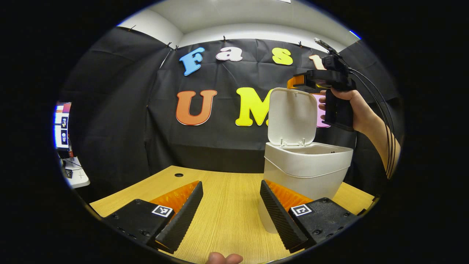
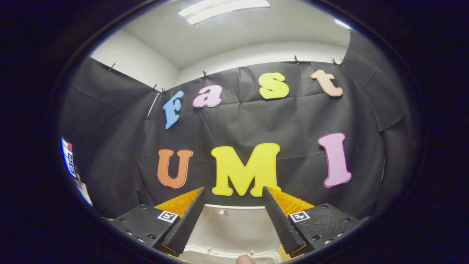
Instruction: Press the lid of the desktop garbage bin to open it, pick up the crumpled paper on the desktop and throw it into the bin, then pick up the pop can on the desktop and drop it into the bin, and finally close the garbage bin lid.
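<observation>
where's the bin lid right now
In the left gripper view the lid stands open and upright at the back of the white bin, right of centre on the wooden desk, just below the right tool.

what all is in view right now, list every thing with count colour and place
white plastic desktop garbage bin: one, white, on the right part of the desk, ahead of the left gripper
bin's hinged lid: one, white, standing open and upright at the back of the bin; also seen between the right gripper's fingers in the right gripper view
light wooden desk: one, pale wood grain, under the bin, with a small round hole near its far edge
screens: a stack, lit, far left beyond the desk
ceiling light: one, white, overhead
left gripper: one, fingers apart, low over the desk
right gripper: one, fingers apart, held above the open lid; seen from the left gripper view
person's hand: one, holding the right gripper's handle
</observation>
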Tool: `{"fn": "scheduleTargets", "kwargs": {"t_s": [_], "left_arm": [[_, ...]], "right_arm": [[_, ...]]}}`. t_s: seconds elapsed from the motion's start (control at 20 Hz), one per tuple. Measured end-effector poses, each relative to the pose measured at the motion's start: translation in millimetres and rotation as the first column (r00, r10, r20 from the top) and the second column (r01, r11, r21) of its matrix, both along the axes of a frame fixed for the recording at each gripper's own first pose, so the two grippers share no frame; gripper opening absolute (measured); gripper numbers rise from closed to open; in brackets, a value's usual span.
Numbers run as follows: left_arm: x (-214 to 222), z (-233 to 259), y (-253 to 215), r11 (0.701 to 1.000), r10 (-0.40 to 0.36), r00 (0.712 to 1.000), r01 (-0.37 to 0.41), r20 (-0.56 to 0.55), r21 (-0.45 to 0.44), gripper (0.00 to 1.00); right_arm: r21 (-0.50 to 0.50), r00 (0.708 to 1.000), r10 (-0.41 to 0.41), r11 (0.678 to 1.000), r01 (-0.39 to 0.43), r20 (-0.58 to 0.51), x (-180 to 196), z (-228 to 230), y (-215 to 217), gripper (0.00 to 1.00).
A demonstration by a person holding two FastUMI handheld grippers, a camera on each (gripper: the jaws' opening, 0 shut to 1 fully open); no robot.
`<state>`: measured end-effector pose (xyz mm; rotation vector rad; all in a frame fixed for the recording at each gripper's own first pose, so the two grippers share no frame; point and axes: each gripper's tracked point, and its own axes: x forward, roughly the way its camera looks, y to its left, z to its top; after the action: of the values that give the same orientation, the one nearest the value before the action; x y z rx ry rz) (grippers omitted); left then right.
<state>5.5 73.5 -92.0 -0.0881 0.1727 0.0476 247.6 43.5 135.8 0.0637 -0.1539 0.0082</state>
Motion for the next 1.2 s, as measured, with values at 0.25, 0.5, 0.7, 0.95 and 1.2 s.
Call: {"fn": "scheduleTargets", "kwargs": {"t_s": [0.25, 0.5, 0.7, 0.95, 1.2], "left_arm": [[-6, 7, 4, 1.0, 0.027, 1.0, -0.027, 0.015, 0.012, 1.0], [-17, 13, -9, 1.0, 0.027, 0.999, -0.027, 0.027, -0.005, 1.0], [-27, 19, -24, 1.0, 0.011, 0.999, -0.011, 0.037, 0.005, 1.0], [-39, 21, -38, 1.0, 0.008, 0.999, -0.008, 0.041, 0.011, 1.0], [-47, 20, -42, 1.0, 0.017, 0.999, -0.017, 0.043, 0.017, 1.0]], "right_arm": [[-0.003, 0.999, 0.018, 1.0, -0.018, -0.046, -20, -4, 4, 0.95], [0.008, 0.993, 0.042, 0.999, -0.041, -0.114, -57, -15, 5, 0.96], [0.02, 0.981, 0.071, 0.997, -0.068, -0.178, -90, -34, 6, 0.94], [0.04, 0.948, 0.122, 0.993, -0.115, -0.294, -119, -81, 9, 0.97], [0.034, 0.934, 0.126, 0.992, -0.121, -0.333, -141, -121, 11, 0.96]]}}
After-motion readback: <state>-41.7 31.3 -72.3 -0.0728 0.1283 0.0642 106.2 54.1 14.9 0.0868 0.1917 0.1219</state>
